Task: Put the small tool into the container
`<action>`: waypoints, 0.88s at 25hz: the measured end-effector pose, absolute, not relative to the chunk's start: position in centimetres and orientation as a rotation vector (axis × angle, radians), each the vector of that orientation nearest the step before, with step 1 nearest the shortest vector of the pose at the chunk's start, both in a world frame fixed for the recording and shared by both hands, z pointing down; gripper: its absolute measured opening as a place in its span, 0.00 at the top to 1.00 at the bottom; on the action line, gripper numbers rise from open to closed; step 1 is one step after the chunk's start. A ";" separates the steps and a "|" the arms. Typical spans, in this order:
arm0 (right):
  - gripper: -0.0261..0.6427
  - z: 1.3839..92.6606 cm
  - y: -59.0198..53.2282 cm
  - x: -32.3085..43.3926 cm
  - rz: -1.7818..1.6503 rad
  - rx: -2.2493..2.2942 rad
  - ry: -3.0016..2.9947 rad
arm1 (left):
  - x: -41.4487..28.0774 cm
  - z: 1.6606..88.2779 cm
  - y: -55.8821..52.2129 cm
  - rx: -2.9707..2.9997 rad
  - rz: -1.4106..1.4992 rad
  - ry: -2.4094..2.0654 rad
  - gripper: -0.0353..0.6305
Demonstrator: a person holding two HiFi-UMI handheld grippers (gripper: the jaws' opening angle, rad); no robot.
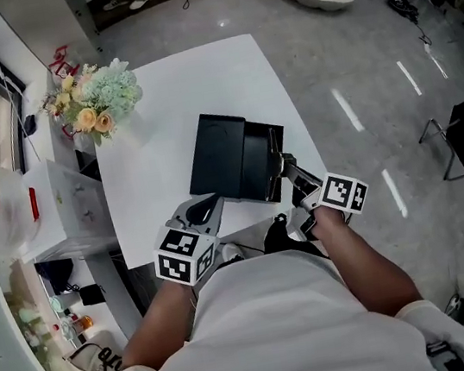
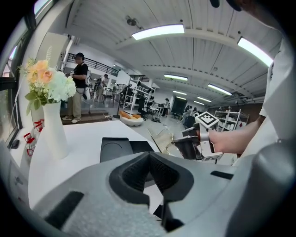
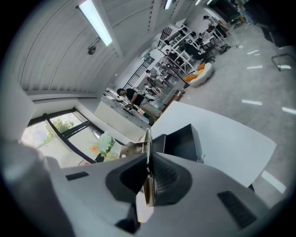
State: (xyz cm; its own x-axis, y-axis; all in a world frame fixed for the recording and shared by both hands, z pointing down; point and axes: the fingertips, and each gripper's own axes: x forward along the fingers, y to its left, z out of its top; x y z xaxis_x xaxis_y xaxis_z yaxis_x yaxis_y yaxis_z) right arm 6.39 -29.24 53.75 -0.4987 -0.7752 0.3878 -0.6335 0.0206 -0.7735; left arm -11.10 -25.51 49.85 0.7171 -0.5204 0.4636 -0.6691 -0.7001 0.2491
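An open black container (image 1: 220, 154) lies on the white table (image 1: 152, 175), its flat lid to the left and its deeper tray to the right. My right gripper (image 1: 294, 177) is at the tray's near right corner, shut on the small tool (image 3: 147, 150), a thin flat blade on a pale handle that stands edge-on between the pads. In the left gripper view the tool (image 2: 162, 137) points from the right gripper (image 2: 190, 146) toward the container (image 2: 115, 149). My left gripper (image 1: 204, 210) hovers at the container's near left edge, jaws together and empty.
A white vase of pale flowers (image 1: 97, 100) stands at the table's far left corner. A white drawer unit (image 1: 63, 207) sits left of the table. The table's right edge drops to grey floor (image 1: 365, 142). People stand far off in the room.
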 end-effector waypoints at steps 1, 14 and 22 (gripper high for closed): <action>0.93 54.5 -29.8 6.7 -1.518 -1.492 2.108 | -11.0 49.8 -25.6 2.518 0.503 -0.925 0.93; 0.94 64.0 -35.3 5.3 -1.818 -1.548 1.985 | -11.6 50.8 -27.6 2.429 0.502 -0.998 0.93; 0.93 66.7 -36.8 2.7 -1.915 -1.534 1.990 | -12.6 51.1 -28.9 2.394 0.493 -1.042 0.93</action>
